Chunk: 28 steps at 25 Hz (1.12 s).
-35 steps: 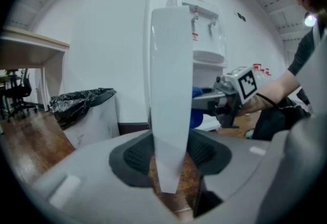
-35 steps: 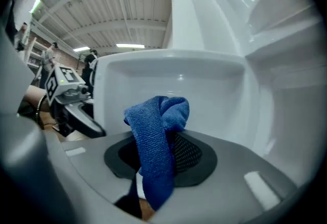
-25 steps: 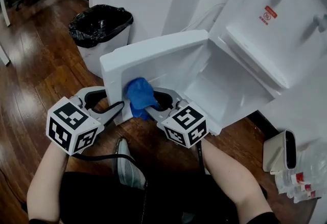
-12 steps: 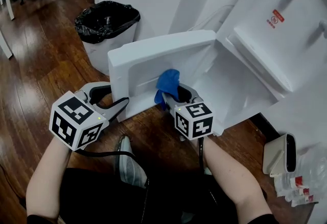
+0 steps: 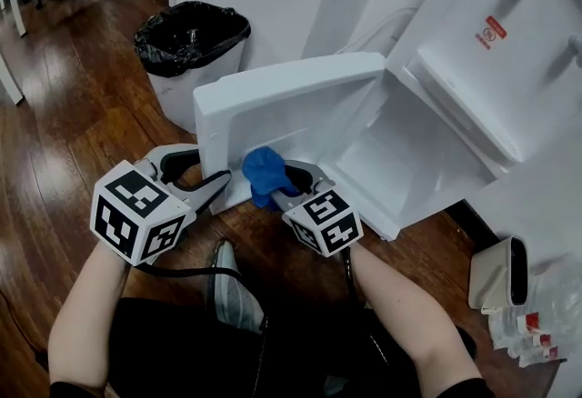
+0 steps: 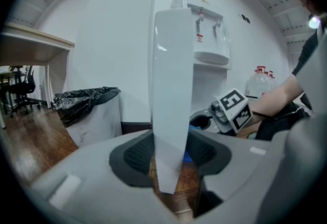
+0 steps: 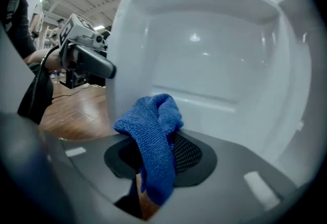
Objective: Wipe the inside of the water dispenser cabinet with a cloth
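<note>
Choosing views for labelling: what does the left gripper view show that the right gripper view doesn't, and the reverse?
Left gripper view only: the left gripper shut on the door edge, the lined bin, the dispenser taps. Right gripper view only: the right gripper shut on the blue cloth, and the door's recessed inner face. Both: the white door, the wood floor, and the opposite gripper's marker cube.

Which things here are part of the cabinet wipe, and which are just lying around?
In the job:
- blue cloth, clamped in the right hand-held gripper
- cabinet door, gripped at its edge by the left hand-held gripper
- open cabinet interior

Just there:
- trash bin with black liner
- white box on the floor
- bottles beside it
</note>
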Each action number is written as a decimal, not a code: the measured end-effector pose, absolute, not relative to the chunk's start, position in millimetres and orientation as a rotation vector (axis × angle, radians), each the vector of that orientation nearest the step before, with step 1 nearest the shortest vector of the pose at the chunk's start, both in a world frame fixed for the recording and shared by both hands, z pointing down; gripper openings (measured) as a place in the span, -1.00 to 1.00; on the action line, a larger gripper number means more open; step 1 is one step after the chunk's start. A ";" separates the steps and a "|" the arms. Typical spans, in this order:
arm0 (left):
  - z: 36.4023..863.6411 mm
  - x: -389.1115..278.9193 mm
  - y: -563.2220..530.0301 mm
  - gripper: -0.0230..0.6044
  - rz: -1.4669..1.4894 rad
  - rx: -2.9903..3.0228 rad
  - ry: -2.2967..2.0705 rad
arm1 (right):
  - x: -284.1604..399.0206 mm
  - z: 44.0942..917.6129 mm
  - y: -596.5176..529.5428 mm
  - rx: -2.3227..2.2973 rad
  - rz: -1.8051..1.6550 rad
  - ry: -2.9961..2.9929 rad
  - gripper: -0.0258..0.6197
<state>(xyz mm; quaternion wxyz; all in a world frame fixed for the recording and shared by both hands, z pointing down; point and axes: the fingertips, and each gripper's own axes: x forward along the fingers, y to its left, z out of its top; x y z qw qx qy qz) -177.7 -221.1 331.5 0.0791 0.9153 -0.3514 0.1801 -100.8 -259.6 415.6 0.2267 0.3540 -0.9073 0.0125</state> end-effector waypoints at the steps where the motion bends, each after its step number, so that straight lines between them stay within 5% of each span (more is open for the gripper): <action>1: 331.4 -178.1 -221.3 -0.30 0.540 2.738 -1.051 | -85.1 416.7 -268.8 1.027 0.041 -2.471 -0.53; 9: 331.8 -178.7 -220.6 -0.30 0.543 2.733 -1.045 | 1.9 446.8 -313.2 1.433 0.188 -2.152 -0.53; 14: 331.3 -179.3 -220.6 -0.30 0.541 2.732 -1.045 | -70.5 462.6 -273.9 1.263 0.369 -2.325 -0.53; 20: 330.6 -178.8 -221.0 -0.30 0.532 2.732 -1.052 | -151.2 479.9 -222.1 0.821 0.185 -2.406 -0.53; 28: 331.3 -179.1 -221.6 -0.30 0.539 2.732 -1.043 | -44.9 493.7 -283.4 1.110 0.262 -2.171 -0.53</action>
